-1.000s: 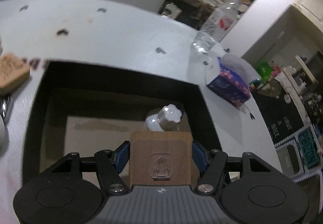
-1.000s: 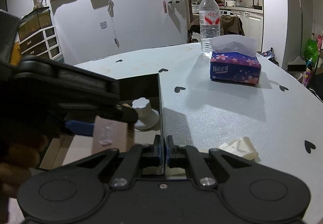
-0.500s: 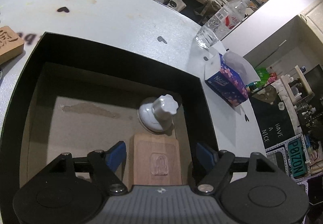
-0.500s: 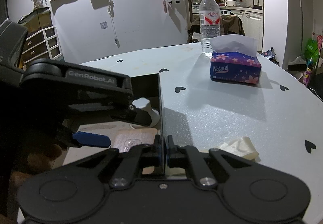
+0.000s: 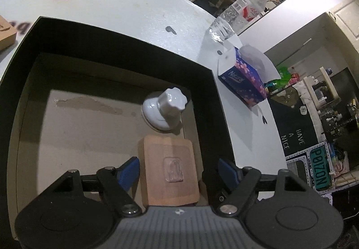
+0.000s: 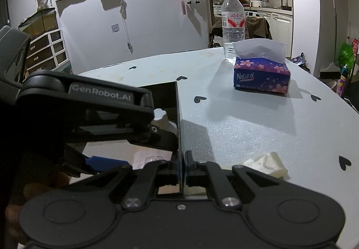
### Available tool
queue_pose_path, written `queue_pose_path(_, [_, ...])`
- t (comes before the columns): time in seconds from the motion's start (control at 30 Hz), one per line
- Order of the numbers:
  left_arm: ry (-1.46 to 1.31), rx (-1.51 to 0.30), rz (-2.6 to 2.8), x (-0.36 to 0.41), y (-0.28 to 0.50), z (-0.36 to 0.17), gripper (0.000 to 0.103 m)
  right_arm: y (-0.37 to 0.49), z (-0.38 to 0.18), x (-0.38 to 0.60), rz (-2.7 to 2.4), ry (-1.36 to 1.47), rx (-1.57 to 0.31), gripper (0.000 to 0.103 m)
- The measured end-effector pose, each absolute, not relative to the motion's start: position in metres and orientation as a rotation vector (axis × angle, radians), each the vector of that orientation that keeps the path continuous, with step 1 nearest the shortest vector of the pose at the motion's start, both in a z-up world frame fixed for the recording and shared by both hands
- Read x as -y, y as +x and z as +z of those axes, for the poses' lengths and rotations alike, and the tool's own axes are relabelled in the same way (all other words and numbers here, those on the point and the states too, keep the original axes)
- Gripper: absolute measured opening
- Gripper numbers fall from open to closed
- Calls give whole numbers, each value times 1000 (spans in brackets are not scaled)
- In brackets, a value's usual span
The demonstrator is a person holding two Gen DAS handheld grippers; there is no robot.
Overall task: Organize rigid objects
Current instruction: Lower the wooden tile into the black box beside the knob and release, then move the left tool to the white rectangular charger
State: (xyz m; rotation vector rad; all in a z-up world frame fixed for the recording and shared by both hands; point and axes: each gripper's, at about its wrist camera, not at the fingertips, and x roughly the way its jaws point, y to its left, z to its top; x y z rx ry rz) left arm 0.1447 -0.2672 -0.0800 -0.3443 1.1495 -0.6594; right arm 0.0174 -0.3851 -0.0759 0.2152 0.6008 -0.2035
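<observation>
Wooden block (image 5: 169, 170) released in the box

It lies between the left gripper (image 5: 177, 170)'s just-opened, untouching jaws. The right gripper (image 6: 182, 168) pinches the box wall (image 6: 178, 114). Lifting off crooked could nudge the block against the white knob (image 5: 165, 110) ahead.

A pale table (image 6: 246, 127) dotted with black hearts carries a black box (image 5: 125, 47); at two o'clock from it a tissue box (image 6: 261, 77), a water bottle (image 6: 232, 29) just behind.
</observation>
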Motion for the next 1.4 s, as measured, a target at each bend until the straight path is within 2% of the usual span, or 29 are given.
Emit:
queue_pose_path(0.2, [-309,-1125,-664,265,140,-74,78,17,-76,385,-203,215,-601,5])
queue_pose_path(0.73, [-160,-969,-675,242,114,-42,102,18,-76,385,-202,217,-601,6])
queue_pose_path(1.4, [-9,-649,-608,175,66,-6,103,19,-77,385,-204,217,-602,5])
